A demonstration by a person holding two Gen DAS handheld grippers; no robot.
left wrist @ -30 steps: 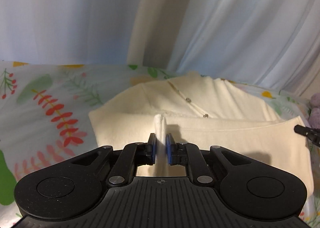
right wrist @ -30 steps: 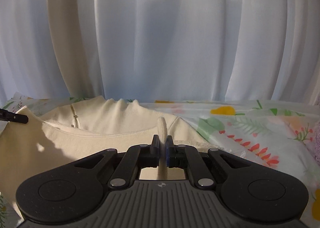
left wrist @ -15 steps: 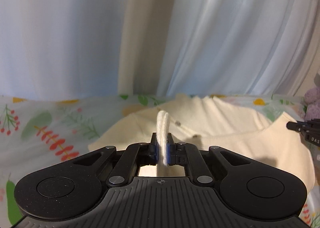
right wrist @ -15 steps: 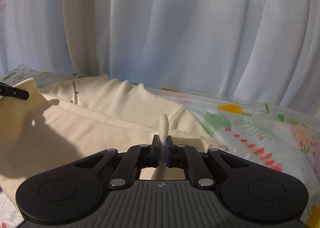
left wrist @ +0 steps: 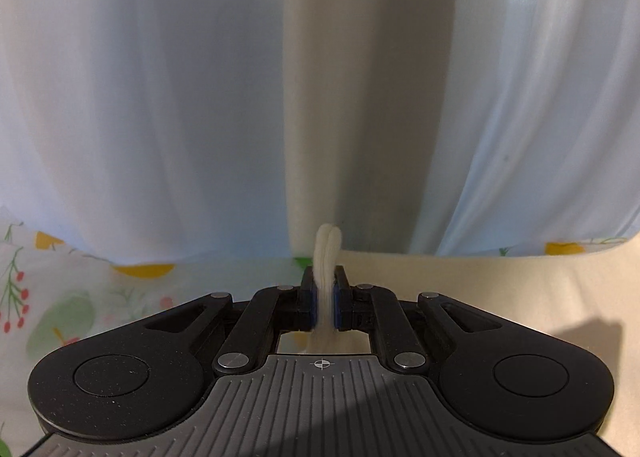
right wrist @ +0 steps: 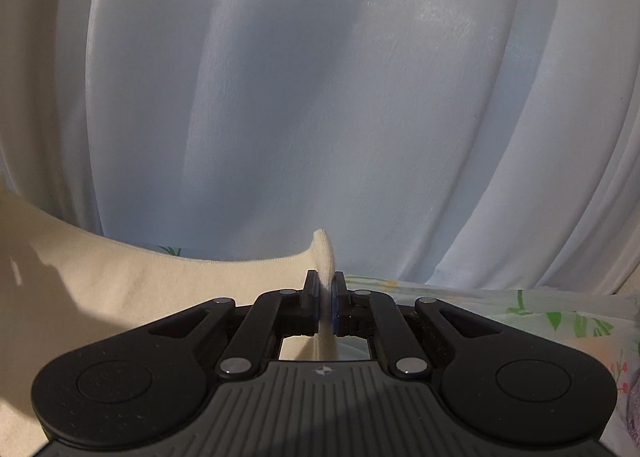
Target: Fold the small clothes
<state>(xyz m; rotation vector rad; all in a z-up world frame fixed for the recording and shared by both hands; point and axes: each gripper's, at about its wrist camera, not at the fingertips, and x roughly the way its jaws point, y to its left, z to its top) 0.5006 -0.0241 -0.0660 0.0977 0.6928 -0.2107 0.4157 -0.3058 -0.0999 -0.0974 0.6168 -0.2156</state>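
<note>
The cream garment (right wrist: 120, 297) hangs stretched between my claws over the floral bedsheet (left wrist: 80, 297): left claw (left wrist: 325, 297) and right claw (right wrist: 326, 297) each clamp a pinched edge. I judge I'm mid-fold; next, lay the edge down squarely. Most of the garment lies hidden beneath me.

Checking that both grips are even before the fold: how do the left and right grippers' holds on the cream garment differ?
The left gripper pinches a doubled fold that stands up above its jaws; the right gripper pinches what looks like a single edge. At the left gripper, the cream garment spreads to the right of the jaws; at the right gripper, it spreads to the left. Both are shut on the cloth over the floral sheet.
</note>
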